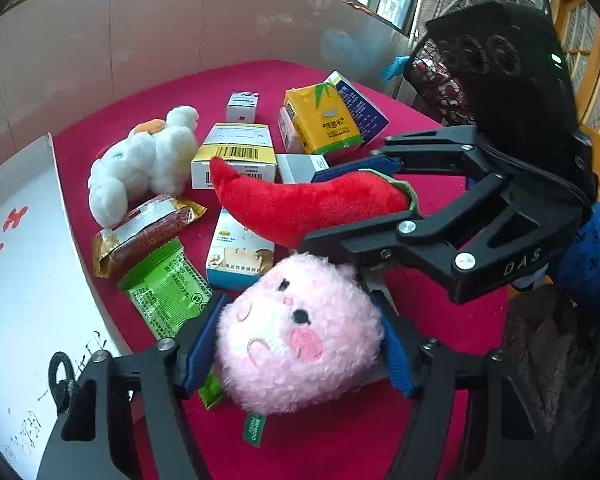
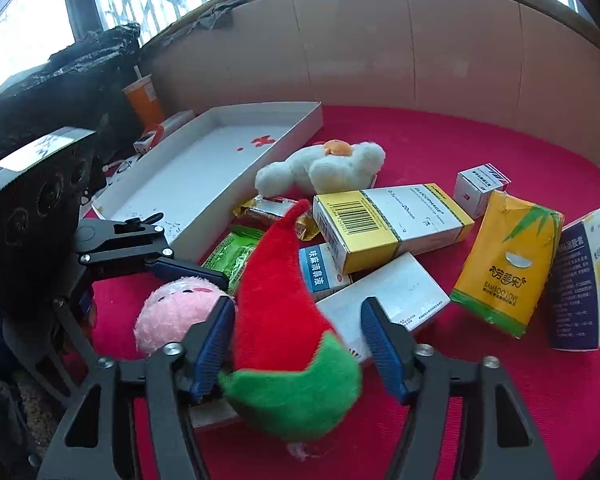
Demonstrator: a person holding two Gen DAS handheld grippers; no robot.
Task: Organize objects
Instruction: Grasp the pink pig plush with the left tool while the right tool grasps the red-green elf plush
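1. Red cloth (image 2: 480, 420) covers the table; a white tray (image 2: 204, 168) lies at its left edge.
2. Left gripper (image 1: 296, 340) clenches the pink plush (image 1: 300, 332) near the front edge.
3. Right gripper (image 2: 300, 340) straddles the red chili plush (image 2: 276, 292): left pad touching, right pad apart.
4. Medicine boxes (image 2: 392, 224) and a yellow tissue pack (image 2: 504, 264) crowd the middle.

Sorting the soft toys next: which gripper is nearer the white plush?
Left. The left gripper, around the pink plush, sits closer to the white plush; the right gripper straddles the red chili plush, farther off.
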